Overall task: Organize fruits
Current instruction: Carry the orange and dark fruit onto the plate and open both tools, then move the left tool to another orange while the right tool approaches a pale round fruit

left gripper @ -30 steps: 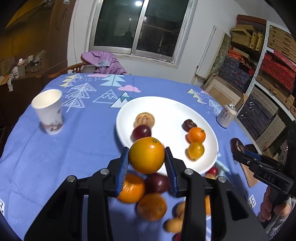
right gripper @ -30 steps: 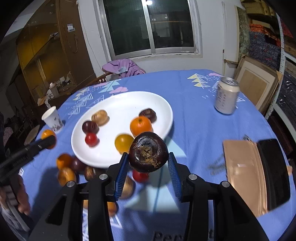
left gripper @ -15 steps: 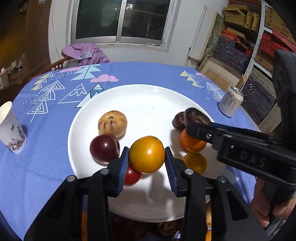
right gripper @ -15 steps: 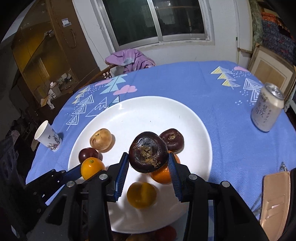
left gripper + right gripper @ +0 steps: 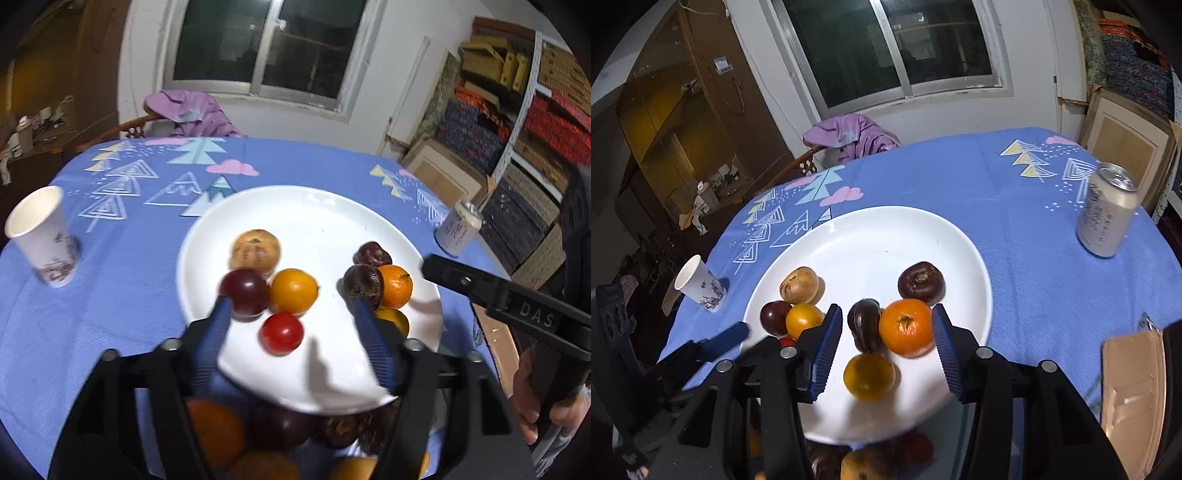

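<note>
A white plate [image 5: 314,221] on the blue tablecloth holds several fruits. My left gripper [image 5: 291,301] hangs over its near left part with its jaws opening. The yellow-orange fruit [image 5: 293,291] lies on the plate between the fingertips, free of the pads, next to a dark red plum [image 5: 243,293] and a small red fruit [image 5: 281,332]. My right gripper [image 5: 886,314] is over the plate [image 5: 886,240] too, its jaws opening. The dark brown fruit [image 5: 864,325] rests between them beside an orange tangerine [image 5: 907,326], and neither pad presses on it.
Several loose fruits [image 5: 218,435] lie on the cloth below the plate's near rim. A paper cup [image 5: 42,236] stands at the left and a drink can [image 5: 1106,210] at the right. A tan flat case [image 5: 1134,387] lies near the right edge. A chair with purple cloth [image 5: 192,110] stands behind the table.
Both grippers moved forward over the plate and their jaws spread. The left one let go of the yellow-orange fruit and the right one of the dark brown fruit. Both fruits now lie on the plate.
</note>
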